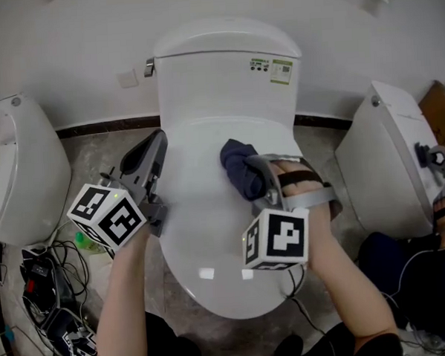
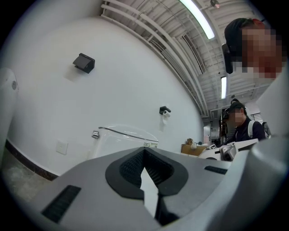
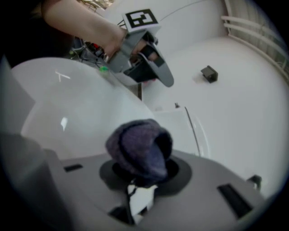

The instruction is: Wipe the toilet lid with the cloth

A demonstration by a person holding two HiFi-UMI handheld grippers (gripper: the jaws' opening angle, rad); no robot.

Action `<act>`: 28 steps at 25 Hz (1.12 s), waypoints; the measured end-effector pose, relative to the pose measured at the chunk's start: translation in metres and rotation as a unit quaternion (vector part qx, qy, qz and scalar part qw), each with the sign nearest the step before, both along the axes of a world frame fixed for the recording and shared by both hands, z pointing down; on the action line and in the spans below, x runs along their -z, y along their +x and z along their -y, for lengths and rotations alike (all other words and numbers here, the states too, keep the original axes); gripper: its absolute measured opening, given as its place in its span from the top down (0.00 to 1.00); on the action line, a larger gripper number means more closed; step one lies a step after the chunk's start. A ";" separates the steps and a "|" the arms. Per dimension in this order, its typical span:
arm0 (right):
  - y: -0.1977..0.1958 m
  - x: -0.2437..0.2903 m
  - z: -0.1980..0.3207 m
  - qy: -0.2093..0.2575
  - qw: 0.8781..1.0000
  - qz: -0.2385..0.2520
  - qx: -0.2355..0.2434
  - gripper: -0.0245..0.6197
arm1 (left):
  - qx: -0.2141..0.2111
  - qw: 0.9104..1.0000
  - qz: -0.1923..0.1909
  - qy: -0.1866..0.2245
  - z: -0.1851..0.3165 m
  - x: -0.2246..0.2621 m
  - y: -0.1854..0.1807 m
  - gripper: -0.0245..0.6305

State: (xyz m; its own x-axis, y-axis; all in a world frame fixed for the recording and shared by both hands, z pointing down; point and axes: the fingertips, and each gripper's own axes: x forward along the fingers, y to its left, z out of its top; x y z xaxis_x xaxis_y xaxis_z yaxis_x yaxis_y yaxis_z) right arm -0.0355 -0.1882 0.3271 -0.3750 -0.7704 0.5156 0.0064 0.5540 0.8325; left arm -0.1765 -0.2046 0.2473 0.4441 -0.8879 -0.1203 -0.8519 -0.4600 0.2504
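The white toilet lid [image 1: 210, 234] lies closed below the tank [image 1: 224, 69]. A bunched dark blue cloth [image 1: 241, 169] rests on the upper right part of the lid, and my right gripper [image 1: 261, 180] is shut on it. In the right gripper view the cloth [image 3: 140, 149] bulges out from between the jaws over the lid [image 3: 67, 103]. My left gripper [image 1: 156, 151] hangs at the lid's left edge, jaws shut with nothing held. It also shows in the right gripper view, where the left gripper [image 3: 151, 70] is raised beyond the lid. The left gripper view looks over the shut left gripper [image 2: 144, 159] toward the tank [image 2: 122, 140].
Another white toilet [image 1: 21, 169] stands at the left and a third toilet [image 1: 389, 157] at the right. Cables and devices [image 1: 50, 294] lie on the floor at the lower left. A cardboard box [image 1: 442, 110] sits far right. A person [image 2: 239, 126] stands in the background.
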 end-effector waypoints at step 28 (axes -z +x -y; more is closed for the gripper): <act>-0.119 -0.028 -0.059 -0.020 0.993 -0.002 0.114 0.81 | 0.017 1.000 0.019 -0.005 -0.004 -0.002 -0.020 0.95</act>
